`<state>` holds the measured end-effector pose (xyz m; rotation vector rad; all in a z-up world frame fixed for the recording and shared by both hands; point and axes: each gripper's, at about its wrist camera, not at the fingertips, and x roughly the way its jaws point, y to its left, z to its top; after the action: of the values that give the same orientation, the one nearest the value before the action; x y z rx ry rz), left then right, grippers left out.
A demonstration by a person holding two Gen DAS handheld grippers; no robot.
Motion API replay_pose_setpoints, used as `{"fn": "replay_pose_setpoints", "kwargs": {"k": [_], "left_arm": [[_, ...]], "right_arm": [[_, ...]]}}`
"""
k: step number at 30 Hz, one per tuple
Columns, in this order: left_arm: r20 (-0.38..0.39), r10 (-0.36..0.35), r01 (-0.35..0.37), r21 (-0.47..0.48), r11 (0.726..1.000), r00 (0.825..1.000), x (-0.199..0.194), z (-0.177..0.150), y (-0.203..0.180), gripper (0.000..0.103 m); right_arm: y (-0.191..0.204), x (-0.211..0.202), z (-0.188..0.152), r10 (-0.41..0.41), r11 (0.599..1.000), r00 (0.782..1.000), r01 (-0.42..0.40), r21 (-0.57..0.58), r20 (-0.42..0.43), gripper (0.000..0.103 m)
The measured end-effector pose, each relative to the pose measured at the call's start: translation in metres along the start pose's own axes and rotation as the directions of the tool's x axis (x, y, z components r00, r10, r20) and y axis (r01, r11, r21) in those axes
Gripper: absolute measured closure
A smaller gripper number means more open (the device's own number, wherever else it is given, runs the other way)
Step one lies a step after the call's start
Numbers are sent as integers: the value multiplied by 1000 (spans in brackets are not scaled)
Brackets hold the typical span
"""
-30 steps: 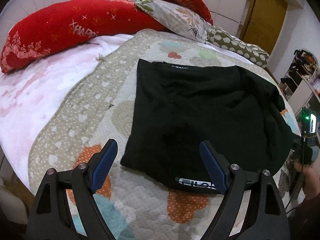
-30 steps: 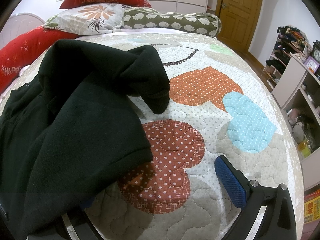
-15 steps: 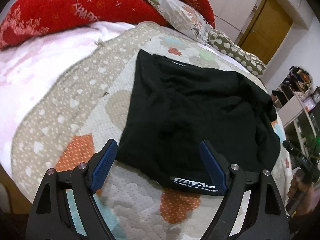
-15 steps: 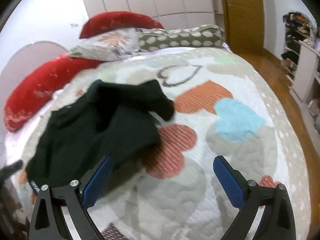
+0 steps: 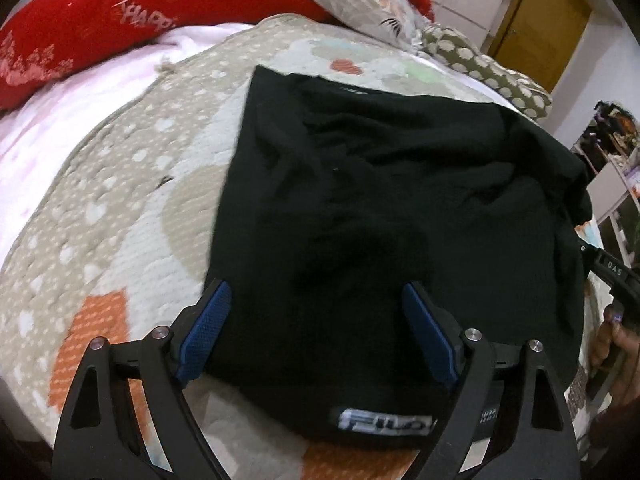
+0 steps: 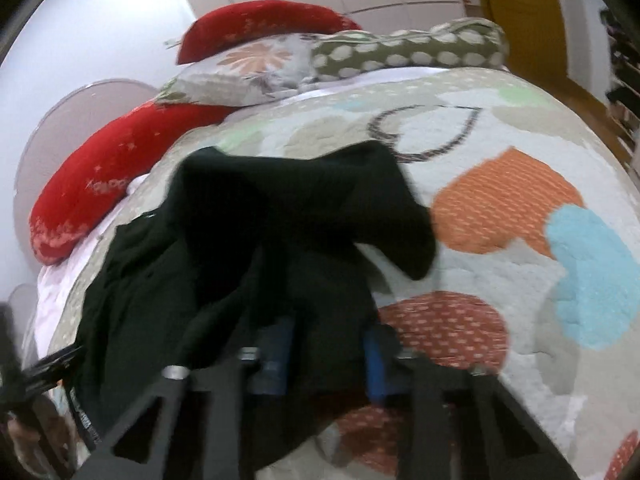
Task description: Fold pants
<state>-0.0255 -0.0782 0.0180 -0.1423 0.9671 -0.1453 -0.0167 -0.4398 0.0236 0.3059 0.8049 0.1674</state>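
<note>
Black pants [image 5: 372, 208] lie partly folded on a quilted bedspread [image 5: 120, 216], with a white logo [image 5: 386, 428] at the near edge. My left gripper [image 5: 316, 332] is open, its blue pads straddling the near part of the pants. In the right wrist view the pants [image 6: 248, 248] lie bunched, one leg end flopped to the right. My right gripper [image 6: 328, 356] has its jaws narrowed around a fold of the black fabric and looks shut on it. The right gripper's body shows at the left wrist view's right edge [image 5: 612, 276].
Red pillows [image 5: 120, 20], a floral pillow [image 6: 248, 72] and a green dotted bolster [image 6: 408, 52] line the head of the bed. A wooden door [image 5: 540, 20] and cluttered shelves [image 5: 616, 144] stand to the right. Quilt with heart patches [image 6: 500, 200] lies right of the pants.
My right gripper moved left onto the pants and closed from wide open onto a fold of fabric. My left gripper moved forward over the near edge, still open.
</note>
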Motion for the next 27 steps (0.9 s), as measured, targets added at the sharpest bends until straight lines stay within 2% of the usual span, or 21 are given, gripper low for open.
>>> {"fn": "replay_pose_setpoints", "kwargs": {"k": [1,2,3,4,6,9,12,13,15,16,17,20,22,23,24,25,26,27], "left_arm": [[-1,-4,4,8,1000,1000,0,1,-1,34],[0,6,-6,20,1000,1000,-2,2,-4,56],[1,2,-2,25,1000,1000,-4,3,-4,71],[-13,-43,43,17,999,999,-8,4,-2,92],[-18,-93,93,-7,996,996,-17,6,3,93],[16,-139,138,14,990,990,-47,4,9,93],[43,-153,152,22,988,987,-75,3,20,93],[50,-152,151,18,988,987,-82,2,25,97],[67,-152,151,19,988,986,-92,-2,33,97],[57,-155,154,20,988,986,-91,-3,34,97],[41,-159,158,20,987,986,-89,-6,35,97],[24,-158,159,-18,987,987,-83,-11,36,97],[0,-159,159,-31,987,987,-78,-15,33,95],[-15,-155,155,-33,987,988,-74,-17,32,92],[-28,-152,151,-36,988,988,-70,-18,32,88],[-37,-148,147,-47,988,988,-66,-19,34,74],[-40,-148,145,-65,987,988,-63,-20,36,56],[-35,-152,149,-88,985,988,-60,-22,39,48]], "right_arm": [[3,-6,0,4,1000,1000,-4,-7,13,92],[5,-13,-1,10,1000,1000,-10,-10,29,94],[7,-19,-2,19,1000,999,-19,-6,40,96],[8,-33,-3,34,999,998,-34,-2,58,96],[14,-60,-6,42,999,994,-41,-13,99,96],[27,-108,-14,56,998,985,-51,-37,160,96],[48,-159,-31,31,996,974,-11,-90,225,96],[53,-171,-36,36,994,971,-10,-110,237,96],[66,-185,-48,82,986,974,-50,-156,209,96],[73,-182,-54,105,981,979,-73,-182,173,96],[82,-173,-63,108,973,989,-84,-216,100,96],[75,-153,-79,2,977,1000,-5,-215,-17,94],[46,-163,-85,-20,995,1000,21,-97,20,81],[34,-170,-87,-28,999,999,30,-44,42,62],[14,-181,-92,-40,998,996,37,41,83,48],[3,-189,-94,-46,996,992,36,83,114,45],[-4,-194,-96,-55,994,990,42,102,129,45],[-15,-195,-97,-81,990,988,64,127,132,45]]}}
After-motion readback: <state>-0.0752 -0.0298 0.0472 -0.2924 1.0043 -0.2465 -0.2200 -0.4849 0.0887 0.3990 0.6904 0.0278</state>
